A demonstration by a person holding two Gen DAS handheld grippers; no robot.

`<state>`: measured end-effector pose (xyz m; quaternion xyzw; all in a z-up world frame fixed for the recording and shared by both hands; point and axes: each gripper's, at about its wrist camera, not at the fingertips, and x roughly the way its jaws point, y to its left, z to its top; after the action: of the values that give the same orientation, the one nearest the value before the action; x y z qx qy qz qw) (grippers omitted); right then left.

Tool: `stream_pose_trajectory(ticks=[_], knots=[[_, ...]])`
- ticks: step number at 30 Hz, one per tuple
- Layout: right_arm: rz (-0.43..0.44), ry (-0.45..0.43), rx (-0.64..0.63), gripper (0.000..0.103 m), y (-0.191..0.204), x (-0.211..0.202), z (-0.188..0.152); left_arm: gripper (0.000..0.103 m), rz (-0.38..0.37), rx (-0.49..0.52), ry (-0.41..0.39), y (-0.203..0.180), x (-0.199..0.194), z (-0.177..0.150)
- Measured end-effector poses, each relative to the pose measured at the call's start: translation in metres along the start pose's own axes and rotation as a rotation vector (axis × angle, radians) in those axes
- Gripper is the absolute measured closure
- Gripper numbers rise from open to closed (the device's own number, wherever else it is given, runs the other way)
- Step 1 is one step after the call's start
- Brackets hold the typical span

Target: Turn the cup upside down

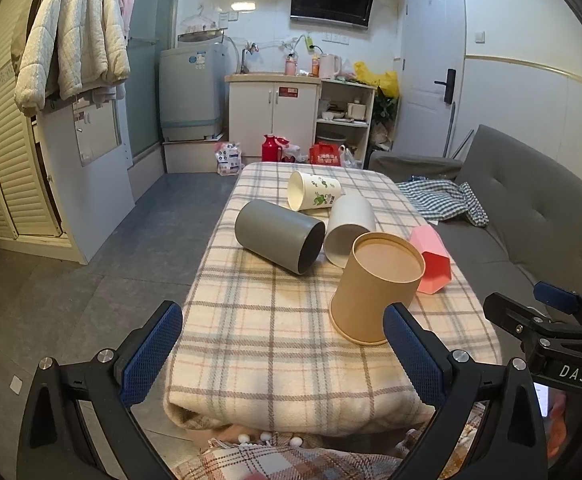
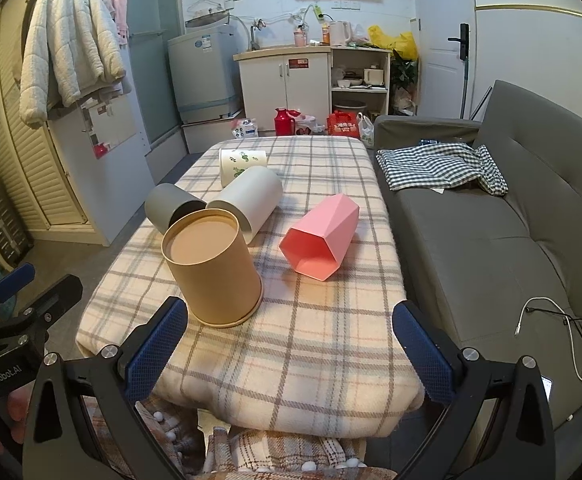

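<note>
We are counting five cups on the blanket [image 2: 291,340]: one brown [image 2: 213,266], one pink [image 2: 321,236], one grey [image 2: 171,208], one white [image 2: 249,200], one leaf-printed [image 2: 241,164]. We are also seeing two grippers: left [image 1: 283,354], right [image 2: 291,352].

Tan paper cup [image 1: 375,288] [image 2: 213,266] stands upside down beside 4 tipped cups.

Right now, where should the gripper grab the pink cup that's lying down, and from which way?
Grab the pink cup around the middle of its body, coming down from above with the right gripper, which is open and nearest. It lies on its side on the plaid blanket, mouth towards the camera, so its flat facets give the fingers opposite sides to squeeze. The tan cup stands apart on its left.
</note>
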<state>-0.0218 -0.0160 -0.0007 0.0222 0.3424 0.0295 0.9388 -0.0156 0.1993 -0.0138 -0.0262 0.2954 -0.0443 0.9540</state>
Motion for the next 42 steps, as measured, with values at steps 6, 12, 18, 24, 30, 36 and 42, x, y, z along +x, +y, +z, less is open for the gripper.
stream_pose_trajectory(ticks=[6,12,18,24,30,36,42], knots=[[0.000,0.000,0.001,0.000,0.0002,0.0000,-0.0001,0.000,0.005,-0.002,0.002,0.0014,-0.0015,0.0000],[0.000,-0.001,0.001,0.000,0.0002,-0.0001,0.0000,0.000,0.007,0.000,0.005,0.0014,-0.0015,-0.0003],[0.000,0.000,0.001,0.000,0.0003,0.0001,-0.0001,0.000,0.007,-0.002,0.005,0.0015,-0.0015,-0.0002],[0.000,0.000,0.000,0.000,0.0004,0.0000,-0.0002,0.000,0.010,0.000,0.006,0.0013,-0.0012,-0.0003],[0.000,0.001,0.001,0.000,0.0004,0.0000,-0.0001,0.000,0.008,-0.001,0.006,0.0014,-0.0011,-0.0001],[0.000,0.001,0.001,0.000,0.0008,-0.0006,-0.0007,0.000,0.008,-0.001,0.006,0.0014,-0.0013,-0.0001],[-0.001,0.002,0.000,0.000,0.0010,-0.0012,-0.0008,0.000,0.008,0.000,0.006,0.0009,-0.0010,0.0000]])
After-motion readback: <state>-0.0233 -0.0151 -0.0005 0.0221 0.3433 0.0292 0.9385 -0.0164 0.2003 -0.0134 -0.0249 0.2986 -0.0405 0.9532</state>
